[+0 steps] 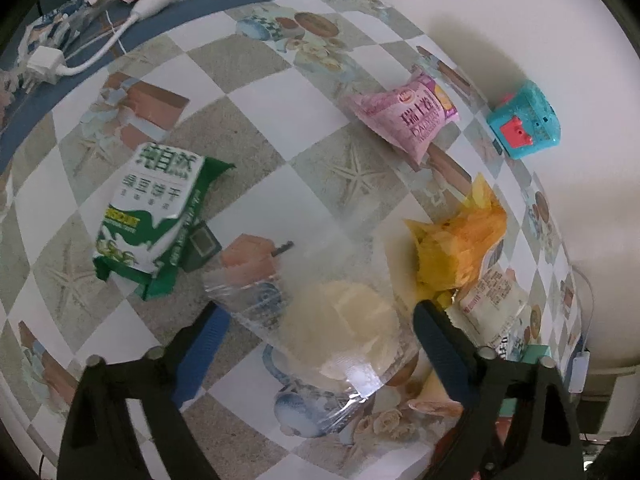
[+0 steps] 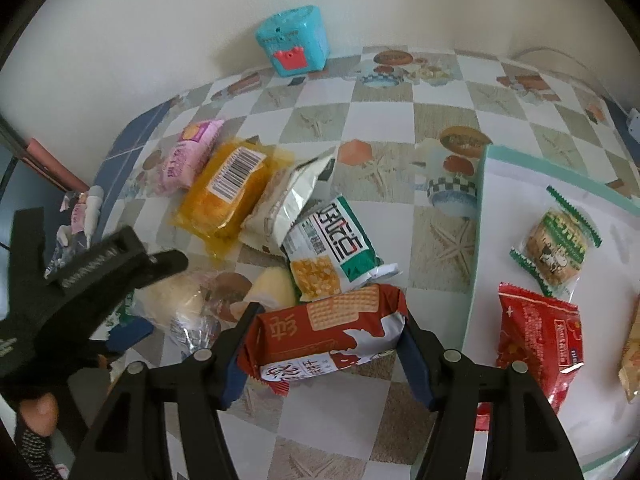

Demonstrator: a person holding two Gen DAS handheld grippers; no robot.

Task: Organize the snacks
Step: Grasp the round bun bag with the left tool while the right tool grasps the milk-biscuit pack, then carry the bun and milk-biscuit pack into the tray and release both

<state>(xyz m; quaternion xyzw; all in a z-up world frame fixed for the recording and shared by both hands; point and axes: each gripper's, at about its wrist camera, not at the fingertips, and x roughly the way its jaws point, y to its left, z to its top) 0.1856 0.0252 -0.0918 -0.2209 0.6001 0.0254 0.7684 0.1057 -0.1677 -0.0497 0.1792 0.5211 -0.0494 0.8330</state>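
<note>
In the left wrist view my left gripper [image 1: 320, 312] points down at the table, its blue pads against both sides of a clear bag of pale round bread [image 1: 340, 328] that lies there. In the right wrist view my right gripper [image 2: 326, 360] is shut on a red biscuit pack [image 2: 328, 332], held above the table beside a white tray [image 2: 484, 200] with a teal rim. The left gripper [image 2: 160, 300] also shows at the left, over the pale bread [image 2: 168, 304]. Loose packs lie around: green-and-white [image 1: 152, 216], pink [image 1: 404, 120], yellow [image 1: 456, 240].
The tray holds a green snack [image 2: 556, 248] and a red pack [image 2: 540, 336]. A teal toy box [image 2: 294, 40] stands by the wall. A silver-white pack [image 2: 288, 200] and a corn snack pack [image 2: 336, 244] lie mid-table. A white charger with cable [image 1: 44, 64] is at the far left.
</note>
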